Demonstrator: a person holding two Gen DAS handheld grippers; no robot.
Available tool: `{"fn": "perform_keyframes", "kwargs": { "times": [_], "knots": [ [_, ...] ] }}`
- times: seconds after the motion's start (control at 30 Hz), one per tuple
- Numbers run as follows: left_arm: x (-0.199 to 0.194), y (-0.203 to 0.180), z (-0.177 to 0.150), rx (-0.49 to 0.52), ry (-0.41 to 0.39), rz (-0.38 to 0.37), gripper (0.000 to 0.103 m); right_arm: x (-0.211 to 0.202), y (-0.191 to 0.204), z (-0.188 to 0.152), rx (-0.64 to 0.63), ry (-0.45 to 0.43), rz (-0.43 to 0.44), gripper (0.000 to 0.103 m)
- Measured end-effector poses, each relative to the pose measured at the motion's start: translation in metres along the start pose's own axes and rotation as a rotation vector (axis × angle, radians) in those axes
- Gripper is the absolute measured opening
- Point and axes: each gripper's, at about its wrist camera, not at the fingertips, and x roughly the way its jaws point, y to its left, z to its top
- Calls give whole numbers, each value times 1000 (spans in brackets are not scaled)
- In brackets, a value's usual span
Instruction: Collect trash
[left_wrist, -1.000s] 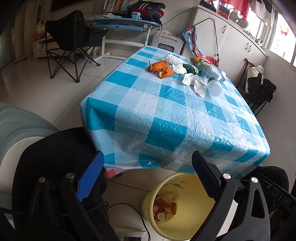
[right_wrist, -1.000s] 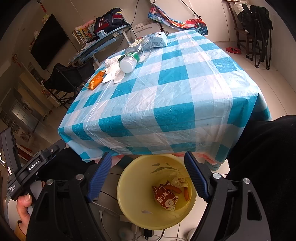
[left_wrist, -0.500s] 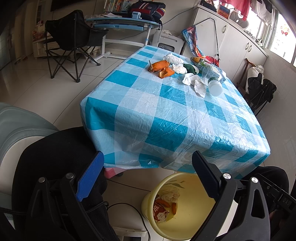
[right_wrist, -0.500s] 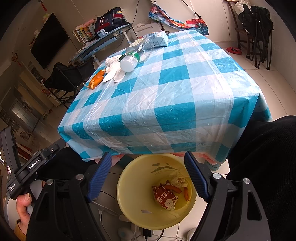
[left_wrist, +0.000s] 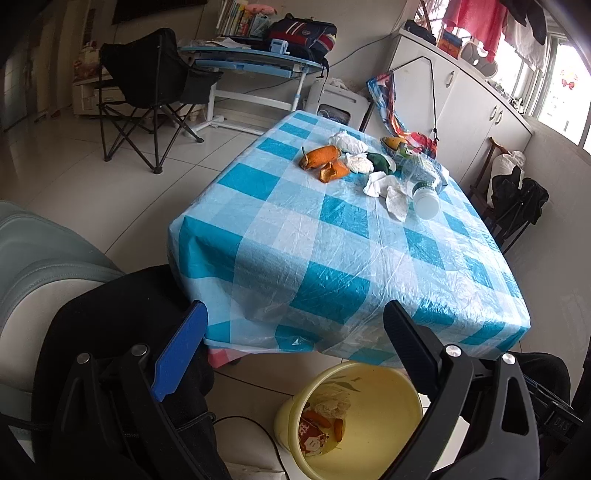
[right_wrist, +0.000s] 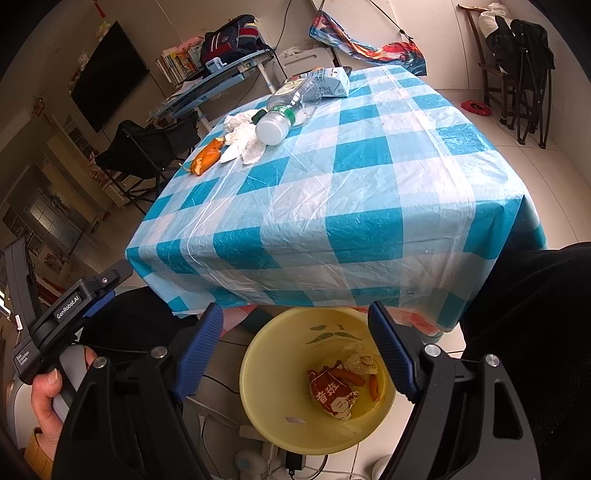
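Both the right gripper (right_wrist: 295, 347) and left gripper (left_wrist: 293, 341) tilt downward, jaws wide and empty, above the round yellow plastic bin (right_wrist: 273, 406); the left reads "GenRobot.AI".

The table (right_wrist: 362, 206) wears a cloth of blue and white checks under clear plastic. On it lie orange peels (left_wrist: 319, 157), white crumpled tissues (left_wrist: 384, 186) and a clear bottle (right_wrist: 284, 110) with a white cap and green label. The bin (right_wrist: 273, 387) is pale yellow with a green leaf print inside, holding a red and white wrapper (right_wrist: 332, 393). Each claw is black with blue pads (right_wrist: 197, 352).
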Motion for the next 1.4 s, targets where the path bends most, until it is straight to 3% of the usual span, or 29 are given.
{"fn": "perform_keyframes", "kwargs": {
  "times": [0.2, 0.5, 0.7, 0.83, 0.97, 1.1, 1.23, 1.4],
  "knots": [
    [4, -4, 23, 36, -39, -13, 93, 5, 9, 16, -41, -46, 32, 77],
    [61, -24, 86, 48, -33, -45, 92, 32, 27, 61, -122, -56, 76, 77],
    [107, -40, 121, 99, 8, -110, 76, 44, 36, 80, -146, -63, 95, 77],
    [140, -44, 135, 120, 57, -102, 72, 45, 58, 99, -287, -103, 82, 77],
    [162, -47, 136, 119, 103, -119, 60, 55, 78, 139, -396, -129, 82, 77],
    [170, -46, 130, 104, 133, -145, 40, 87, 98, 185, -474, -84, 80, 77],
    [168, -40, 126, 79, 136, -162, 39, 137, 115, 215, -526, 53, 60, 73],
    [168, -33, 130, 57, 139, -182, 40, 184, 111, 217, -540, 217, -74, 67]
  ]
}}
